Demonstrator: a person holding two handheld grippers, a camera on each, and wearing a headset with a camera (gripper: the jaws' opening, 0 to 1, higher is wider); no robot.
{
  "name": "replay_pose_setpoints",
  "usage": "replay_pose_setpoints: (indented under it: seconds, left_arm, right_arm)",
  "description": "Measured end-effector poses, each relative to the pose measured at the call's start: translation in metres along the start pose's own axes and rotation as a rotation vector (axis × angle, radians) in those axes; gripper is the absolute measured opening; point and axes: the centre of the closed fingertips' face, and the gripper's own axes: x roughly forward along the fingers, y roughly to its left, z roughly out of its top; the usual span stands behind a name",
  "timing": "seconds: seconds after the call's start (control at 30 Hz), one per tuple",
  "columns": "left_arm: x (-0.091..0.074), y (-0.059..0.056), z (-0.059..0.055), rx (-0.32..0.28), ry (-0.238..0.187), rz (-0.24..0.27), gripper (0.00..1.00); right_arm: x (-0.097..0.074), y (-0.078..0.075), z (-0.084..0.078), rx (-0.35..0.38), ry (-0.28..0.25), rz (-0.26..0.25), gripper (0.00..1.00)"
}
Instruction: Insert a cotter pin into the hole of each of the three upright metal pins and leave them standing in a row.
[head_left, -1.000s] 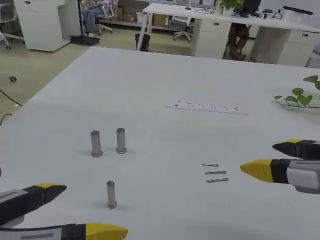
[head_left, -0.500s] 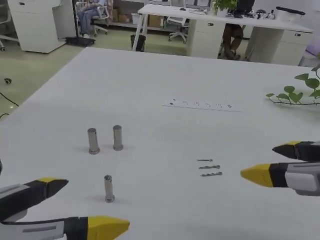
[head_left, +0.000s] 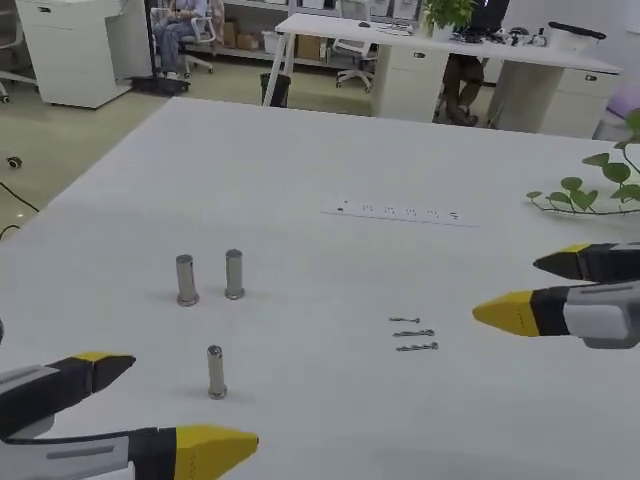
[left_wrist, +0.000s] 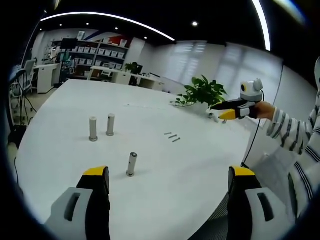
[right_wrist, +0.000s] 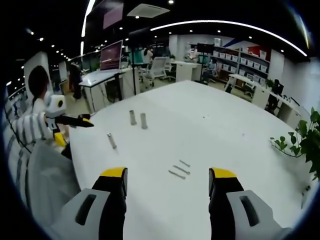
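While hovering with jaws spread wide and nothing held on either side, worth sizing up the parts first. Low at the near-left, left gripper, just short of front pin; off to the right of the cotters, right gripper, near but clear of them. Mid-left on table, back pins side by side, close but apart; front pin alone and well nearer, so a triangle rather than a row. All three upright. Cotters flat on the table, three roughly parallel and close together, between pins and right gripper. Probably solid steel pins: stiff, heavy for their bulk, polished and round, so prone to slip or twist in the jaws; tall on a narrow foot, so easy to knock over. Best clamped across the shank at mid-height, leaving the top free; cross-holes too small to make out from here, presumably near the top. Cotters likely thin bent wire: light, springy, awkward to lift off a smooth flat top, liable to skid or flick away under a hard pinch. Best taken by the looped head with legs pointing out; cannot tell which end is the head at this size. Gentle squeeze, one at a time, outermost first to avoid dragging the neighbours.
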Motion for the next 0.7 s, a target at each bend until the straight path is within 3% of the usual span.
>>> replay_pose_setpoints:
  seconds: [0.07,0.13,0.33,0.53,0.7]
  left_arm:
    - [0.000,0.000,0.001,-0.006,-0.004,0.004,0.99]
    - [-0.001,0.000,0.001,-0.013,-0.007,0.007,0.99]
    - [-0.002,-0.001,-0.001,-0.005,-0.002,0.007,0.99]
    - [-0.004,-0.001,-0.002,-0.013,-0.002,0.012,0.99]
    - [-0.005,-0.001,-0.003,-0.013,-0.003,0.018,0.99]
  right_arm:
    - [0.000,0.000,0.002,-0.002,0.003,0.005,0.67]
    - [-0.001,0.006,0.011,-0.009,-0.026,0.042,0.70]
    - [-0.001,0.002,0.024,0.022,-0.041,0.053,0.73]
    - [0.001,-0.008,0.036,-0.041,-0.005,0.041,0.72]
    - [0.006,-0.016,0.047,-0.023,-0.013,0.065,0.71]
